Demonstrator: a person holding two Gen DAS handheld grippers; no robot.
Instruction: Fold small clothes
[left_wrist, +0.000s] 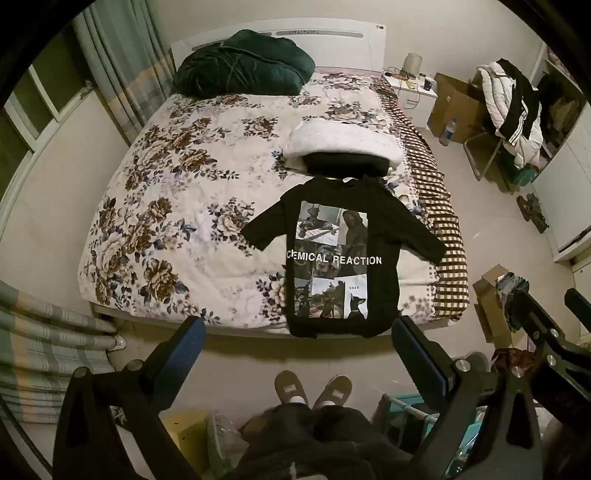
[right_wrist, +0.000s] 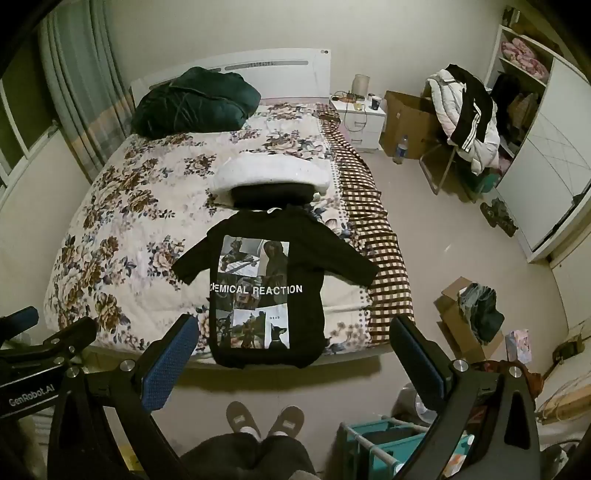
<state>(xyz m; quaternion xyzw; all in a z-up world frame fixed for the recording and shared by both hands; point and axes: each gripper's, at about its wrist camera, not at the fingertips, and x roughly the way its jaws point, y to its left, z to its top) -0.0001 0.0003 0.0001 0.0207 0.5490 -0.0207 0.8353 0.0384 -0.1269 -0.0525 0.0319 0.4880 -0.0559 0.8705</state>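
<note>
A black T-shirt (left_wrist: 340, 258) (right_wrist: 269, 291) with a photo print and white lettering lies spread flat on the near right part of the bed, sleeves out, hem hanging a little over the bed's front edge. My left gripper (left_wrist: 299, 332) hovers high above the floor in front of the bed, jaws wide open, nothing between them. My right gripper (right_wrist: 295, 332) hangs at a similar height, also open and empty. Each gripper shows at the edge of the other's view. Neither touches the shirt.
A folded white and black pile (left_wrist: 343, 151) (right_wrist: 273, 181) lies behind the shirt. A dark green quilt (left_wrist: 243, 66) sits at the headboard. The person's slippered feet (left_wrist: 314, 391) stand before the bed. Cardboard boxes (right_wrist: 465, 325), a teal rack (right_wrist: 380, 439) and a chair with jackets (right_wrist: 465, 114) crowd the right.
</note>
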